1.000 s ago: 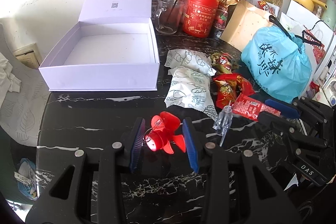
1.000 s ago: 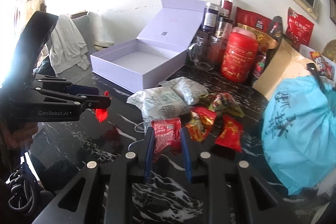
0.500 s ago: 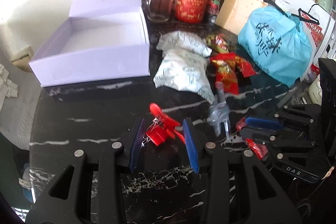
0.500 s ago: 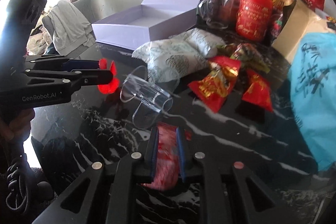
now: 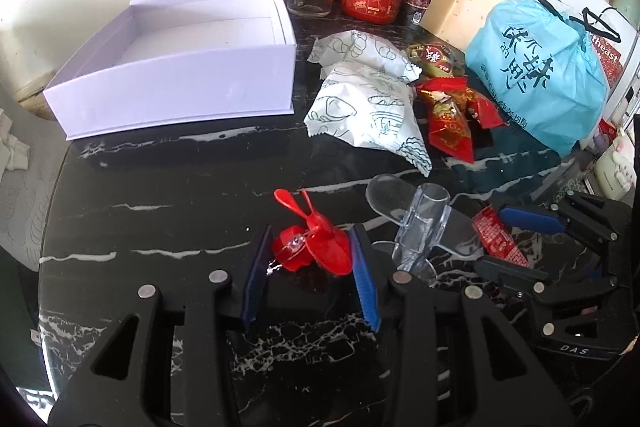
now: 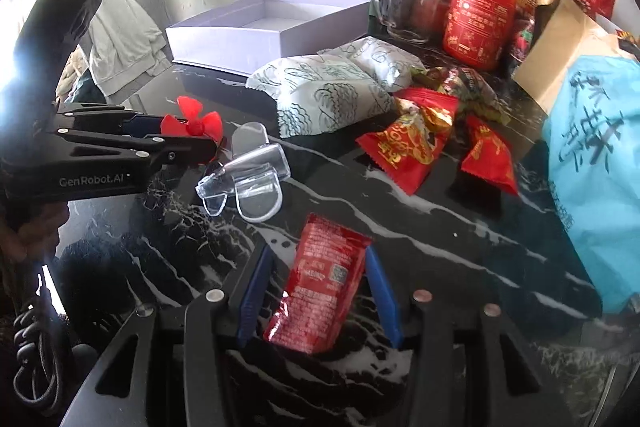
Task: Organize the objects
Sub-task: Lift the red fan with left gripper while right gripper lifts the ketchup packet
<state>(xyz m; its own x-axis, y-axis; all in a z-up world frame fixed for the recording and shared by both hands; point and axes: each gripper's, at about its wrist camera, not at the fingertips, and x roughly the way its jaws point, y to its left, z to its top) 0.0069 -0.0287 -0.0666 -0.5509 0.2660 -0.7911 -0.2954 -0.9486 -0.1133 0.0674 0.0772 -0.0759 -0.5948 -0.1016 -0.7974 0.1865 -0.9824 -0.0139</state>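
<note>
On marble table (image 5: 168, 211), left gripper (image 5: 308, 259) clamps red fan (image 5: 316, 247) — sachet (image 6: 320, 283) released

Sachet (image 6: 320, 283) before clear stand (image 6: 244, 171)

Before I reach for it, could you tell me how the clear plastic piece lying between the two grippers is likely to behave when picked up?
The clear plastic piece looks like rigid moulded plastic, so it should probably hold its shape. Its smooth, glossy surface may slip between the pads. The round tube part and thin fins suggest it could roll or rock on the marble table if nudged, and it seems light.
</note>
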